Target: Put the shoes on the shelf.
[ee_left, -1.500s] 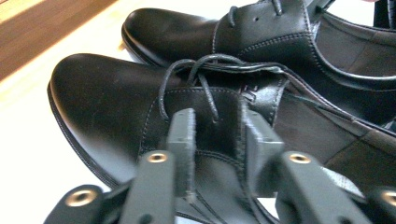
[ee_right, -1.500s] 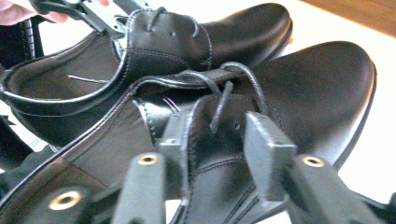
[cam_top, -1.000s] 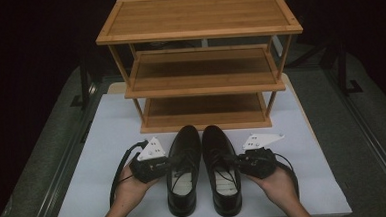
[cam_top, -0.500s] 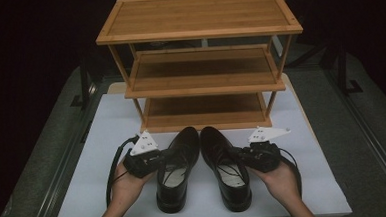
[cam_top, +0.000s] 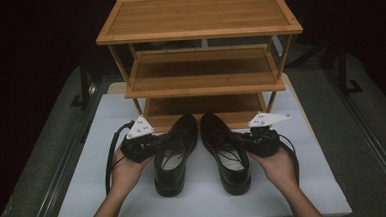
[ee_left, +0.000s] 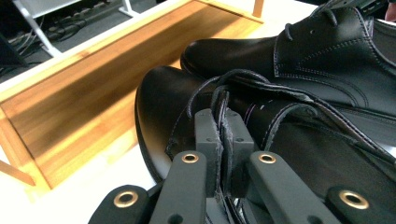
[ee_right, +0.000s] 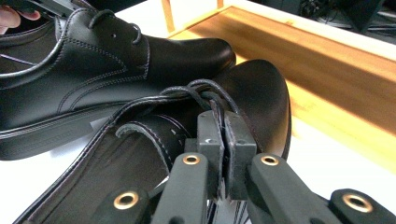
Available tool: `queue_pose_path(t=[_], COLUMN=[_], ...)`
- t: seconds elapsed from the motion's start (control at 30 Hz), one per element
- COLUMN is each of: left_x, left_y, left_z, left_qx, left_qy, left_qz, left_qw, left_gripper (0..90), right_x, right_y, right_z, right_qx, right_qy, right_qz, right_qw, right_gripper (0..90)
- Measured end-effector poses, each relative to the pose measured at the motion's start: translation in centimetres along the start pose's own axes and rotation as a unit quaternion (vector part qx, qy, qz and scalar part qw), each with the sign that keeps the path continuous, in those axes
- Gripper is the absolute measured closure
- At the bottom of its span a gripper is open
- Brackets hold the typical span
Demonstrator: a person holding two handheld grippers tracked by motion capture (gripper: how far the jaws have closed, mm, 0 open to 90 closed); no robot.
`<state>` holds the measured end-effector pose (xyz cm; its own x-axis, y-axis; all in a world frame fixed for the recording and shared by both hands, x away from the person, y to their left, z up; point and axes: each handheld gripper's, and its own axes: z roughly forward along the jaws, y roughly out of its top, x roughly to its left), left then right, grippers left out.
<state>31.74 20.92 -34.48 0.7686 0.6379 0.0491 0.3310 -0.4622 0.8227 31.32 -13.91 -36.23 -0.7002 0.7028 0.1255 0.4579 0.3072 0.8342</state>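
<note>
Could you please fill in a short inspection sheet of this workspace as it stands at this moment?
Surface: white table top, bare around the shoes.
Job's things: left shoe and right shoe, black, laced, side by side, toes towards the wooden rack; its three shelves hold nothing.
Clutter: nothing seen.
Grippers: left gripper shut on the left shoe's side edge; right gripper shut on the right shoe's side edge. Each rests in an upturned hand.
Cables: left cable loops beside the left wrist; right cable curves round the right hand.
Surroundings: dark; grey floor and black stand legs beside the table.
</note>
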Motion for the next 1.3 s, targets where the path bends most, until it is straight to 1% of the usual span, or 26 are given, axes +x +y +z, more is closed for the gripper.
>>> queue_pose_path(t=[0.03, 0.07, 0.1, 0.13, 0.2, 0.27, 0.3, 0.33, 0.37, 0.47, 0.53, 0.57, 0.67, 0.7, 0.73, 0.77, 0.8, 0.83, 0.93, 0.97, 1.0, 1.03, 1.07, 1.13, 1.23, 1.3], left_x=[0.4, 0.4, 0.8, 0.8, 1.2, 1.7, 2.1, 2.1, 2.3, 2.7, 3.1, 3.4, 3.8, 4.1, 4.1, 4.5, 4.5, 4.6, 5.1, 5.1, 5.2, 5.2, 5.3, 5.5, 5.5, 5.6], left_y=[0.3, 0.3, 0.5, 0.5, 0.7, 0.8, 0.9, 0.9, 1.0, 1.3, 1.5, 1.7, 1.8, 2.0, 2.0, 2.2, 2.2, 2.3, 2.7, 2.7, 2.8, 2.8, 2.9, 2.9, 3.0, 2.9], left_z=[0.3, 0.3, 0.8, 0.8, 1.3, 1.9, 2.6, 2.6, 2.9, 3.9, 4.5, 5.1, 5.7, 6.4, 6.4, 7.0, 7.0, 7.3, 8.4, 8.4, 8.9, 8.9, 9.5, 10.0, 10.5, 11.1], left_qx=[0.0, 0.0, -0.001, -0.001, -0.001, -0.003, -0.005, -0.005, -0.006, -0.008, -0.01, -0.012, -0.014, -0.018, -0.018, -0.022, -0.022, -0.022, -0.028, -0.028, -0.026, -0.026, -0.028, -0.033, -0.036, -0.039], left_qy=[0.003, 0.003, 0.004, 0.004, 0.008, 0.009, 0.014, 0.014, 0.017, 0.024, 0.031, 0.037, 0.045, 0.051, 0.051, 0.057, 0.057, 0.06, 0.067, 0.067, 0.072, 0.072, 0.078, 0.082, 0.084, 0.09], left_qz=[0.0, 0.0, -0.002, -0.002, 0.001, -0.005, -0.008, -0.008, -0.01, -0.008, -0.008, -0.008, -0.004, -0.006, -0.006, -0.007, -0.007, -0.009, -0.009, -0.009, -0.009, -0.009, -0.009, -0.013, -0.013, -0.014], left_qw=[1.0, 1.0, 1.0, 1.0, 1.0, 0.9999, 0.9999, 0.9999, 0.9998, 0.9996, 0.9994, 0.9992, 0.9989, 0.9985, 0.9985, 0.9981, 0.9981, 0.9979, 0.9973, 0.9973, 0.997, 0.997, 0.9965, 0.996, 0.9957, 0.995], left_gripper=[87.2, 87.2, 87.1, 87.2, 87.1, 87.2, 87.2, 87.2, 87.1, 87.1, 87.1, 87.1, 87.1, 87.1, 87.1, 87.1, 87.1, 87.1, 87.1, 87.1, 87.1, 87.1, 87.1, 87.1, 87.1, 87.1], right_x=[-0.2, -0.2, -0.6, -0.8, -1.0, -1.6, -1.8, -1.8, -2.2, -2.6, -3.0, -3.3, -3.6, -4.0, -4.0, -4.4, -4.6, -4.6, -5.2, -5.2, -5.5, -5.5, -5.8, -6.0, -6.2, -6.5], right_y=[0.1, 0.1, 0.4, 0.6, 0.8, 1.3, 1.5, 1.5, 1.8, 2.1, 2.4, 2.7, 2.9, 3.2, 3.2, 3.5, 3.6, 3.6, 4.0, 4.0, 4.1, 4.1, 4.2, 4.4, 4.5, 4.6], right_z=[0.2, 0.2, 0.5, 0.6, 0.8, 1.5, 1.7, 1.7, 2.3, 2.8, 3.4, 4.1, 4.7, 5.3, 5.3, 5.8, 6.1, 6.1, 6.9, 6.9, 7.4, 7.4, 7.8, 8.2, 8.6, 9.0], right_qx=[-0.002, -0.002, -0.004, -0.006, -0.008, -0.01, -0.01, -0.01, -0.012, -0.014, -0.015, -0.014, -0.016, -0.016, -0.016, -0.016, -0.017, -0.017, -0.019, -0.019, -0.02, -0.02, -0.019, -0.019, -0.02, -0.022], right_qy=[-0.002, -0.002, -0.007, -0.009, -0.01, -0.018, -0.022, -0.022, -0.027, -0.031, -0.037, -0.044, -0.049, -0.058, -0.058, -0.065, -0.069, -0.069, -0.082, -0.082, -0.087, -0.087, -0.093, -0.098, -0.103, -0.111], right_qz=[-0.001, -0.001, 0.001, 0.0, 0.001, 0.0, -0.001, -0.001, -0.003, 0.001, 0.001, 0.002, 0.002, 0.001, 0.001, 0.005, 0.005, 0.005, 0.01, 0.01, 0.014, 0.014, 0.012, 0.014, 0.017, 0.021], right_qw=[1.0, 1.0, 1.0, 0.9999, 0.9999, 0.9998, 0.9997, 0.9997, 0.9996, 0.9994, 0.9992, 0.9989, 0.9987, 0.9982, 0.9982, 0.9978, 0.9974, 0.9974, 0.9964, 0.9964, 0.9959, 0.9959, 0.9954, 0.9949, 0.9943, 0.9933], right_gripper=[87.0, 87.0, 86.9, 86.9, 86.9, 86.9, 86.9, 86.9, 86.9, 86.9, 86.9, 86.9, 86.9, 86.9, 86.9, 86.9, 86.9, 86.9, 86.8, 86.8, 86.8, 86.8, 86.8, 86.8, 86.8, 86.7])
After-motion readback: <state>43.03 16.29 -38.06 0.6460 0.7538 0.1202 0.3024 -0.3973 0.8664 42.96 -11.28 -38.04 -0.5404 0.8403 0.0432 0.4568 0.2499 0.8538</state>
